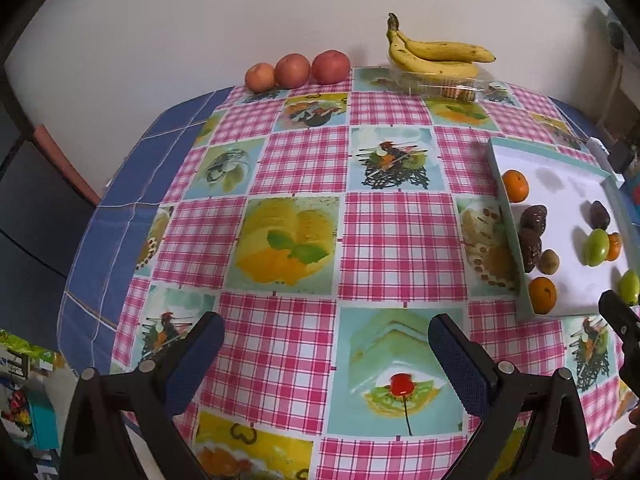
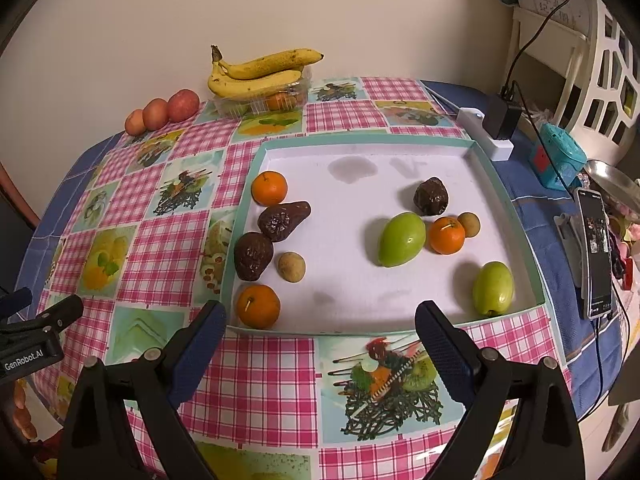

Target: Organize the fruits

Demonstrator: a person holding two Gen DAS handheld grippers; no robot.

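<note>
A shallow white tray (image 2: 360,136) with a teal rim holds three oranges (image 2: 258,306), three dark brown avocados (image 2: 253,256), two green fruits (image 2: 401,239) and two small brown fruits (image 2: 292,266). The tray (image 1: 516,148) lies at the right in the left wrist view. My right gripper (image 2: 320,334) is open and empty, just in front of the tray's near edge. My left gripper (image 1: 326,344) is open and empty over the checked tablecloth, left of the tray. Three red apples (image 1: 294,71) and a banana bunch (image 1: 436,54) sit at the table's far edge.
The bananas rest on a clear plastic box (image 2: 262,102) holding an orange fruit. A power strip with an adapter (image 2: 490,132), a teal box (image 2: 558,156), a phone (image 2: 596,252) and a metal dish (image 2: 614,180) stand right of the tray. A wall is behind the table.
</note>
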